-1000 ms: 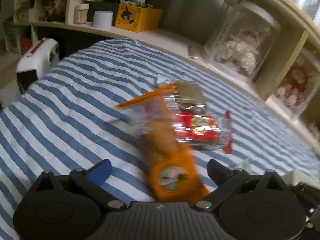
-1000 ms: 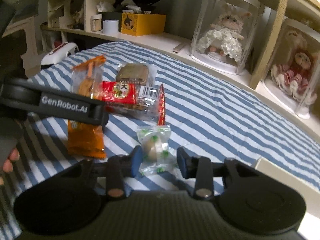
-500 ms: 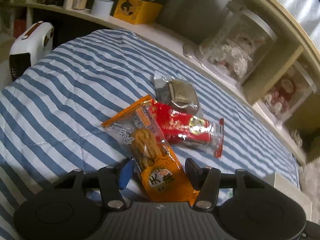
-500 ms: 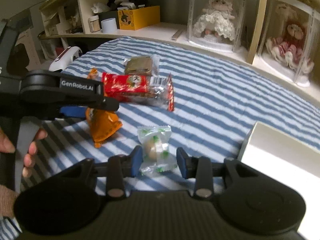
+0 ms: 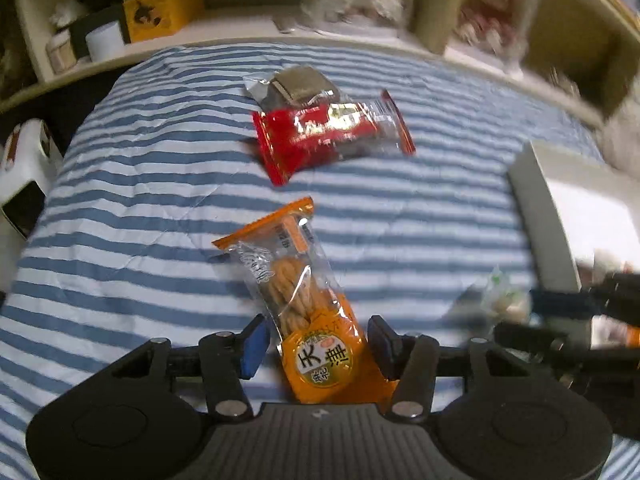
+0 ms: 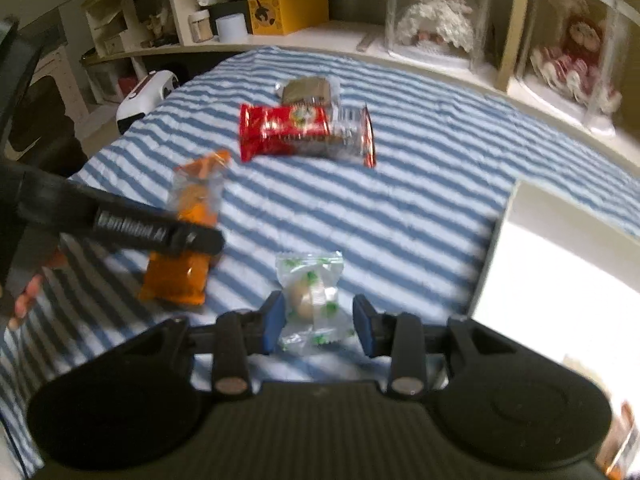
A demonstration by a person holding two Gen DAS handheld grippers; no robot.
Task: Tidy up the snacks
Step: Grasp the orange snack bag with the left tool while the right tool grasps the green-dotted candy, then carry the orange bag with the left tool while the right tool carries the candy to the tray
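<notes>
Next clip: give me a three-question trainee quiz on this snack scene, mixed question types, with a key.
1. True or false: the left tool has the orange twist-snack packet between its fingers.
2. Multiple choice: what sits between the fingers of the right tool? A) the red packet B) a small clear packet with green print C) nothing
3. Fill in: the red packet lies on the blue-and-white ______ bedcover, overlapping a silver-wrapped snack.

Key: 1 true; 2 B, the small clear packet; 3 striped.
</notes>
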